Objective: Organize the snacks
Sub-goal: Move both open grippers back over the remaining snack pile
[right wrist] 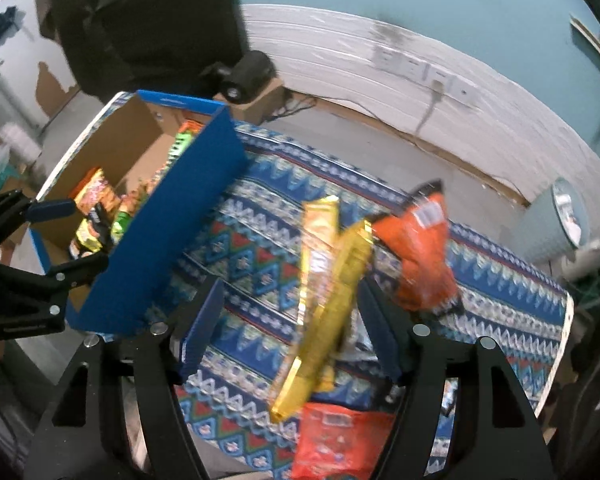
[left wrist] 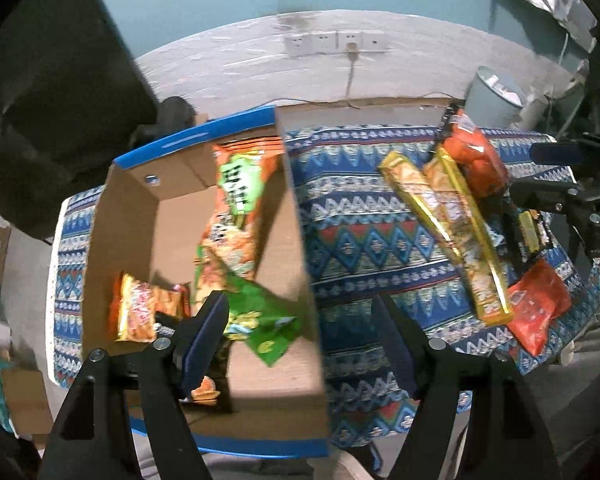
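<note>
Snacks split between two places. In the cardboard box (left wrist: 180,208), blue outside, at the left of the counter (left wrist: 340,220): a long orange-and-green bag (left wrist: 236,204) lying lengthwise, a green packet (left wrist: 268,320) at its near end, a small orange-yellow packet (left wrist: 140,308) against the left wall. Box stands on the counter's patterned blue cloth (right wrist: 260,248).

On the cloth, well apart from the box, to the right: two long gold packs (right wrist: 328,280) lying side by side and overlapping, an orange bag (right wrist: 424,248) just beyond them, a red packet (right wrist: 336,440) at their near end.

Left tool (left wrist: 300,328): jaws apart, nothing between the pads; left finger over the box interior, right finger over the cloth, box's right wall between them in view.

Right tool (right wrist: 292,324): jaws apart, above the gold packs, which run between the fingers; pads not pressing on them. Frame blurred, so contact with the packs cannot be told.
</note>
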Motion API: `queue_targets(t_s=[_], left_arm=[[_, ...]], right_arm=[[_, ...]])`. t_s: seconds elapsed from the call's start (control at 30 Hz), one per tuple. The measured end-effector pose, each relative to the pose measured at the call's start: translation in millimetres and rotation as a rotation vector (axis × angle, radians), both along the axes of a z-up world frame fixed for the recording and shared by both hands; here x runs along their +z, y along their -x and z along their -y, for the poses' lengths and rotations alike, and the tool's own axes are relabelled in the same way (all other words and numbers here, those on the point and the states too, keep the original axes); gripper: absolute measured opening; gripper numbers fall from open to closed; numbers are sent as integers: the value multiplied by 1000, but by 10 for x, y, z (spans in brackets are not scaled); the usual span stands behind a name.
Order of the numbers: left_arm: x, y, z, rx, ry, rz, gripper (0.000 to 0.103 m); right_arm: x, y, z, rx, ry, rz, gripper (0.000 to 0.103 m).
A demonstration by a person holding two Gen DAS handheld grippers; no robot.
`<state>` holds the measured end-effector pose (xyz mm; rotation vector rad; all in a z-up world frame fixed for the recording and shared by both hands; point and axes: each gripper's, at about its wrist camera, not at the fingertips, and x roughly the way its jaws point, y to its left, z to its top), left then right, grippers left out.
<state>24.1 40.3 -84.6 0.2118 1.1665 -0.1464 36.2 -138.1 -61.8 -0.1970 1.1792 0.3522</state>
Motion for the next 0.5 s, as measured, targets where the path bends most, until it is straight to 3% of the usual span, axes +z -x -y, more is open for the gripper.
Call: queue_targets(t_s=[0.5], left_arm=[[-167,-183,592,-21,57,-94,75]], right_arm=[[29,83,849,-141,-4,6,74]])
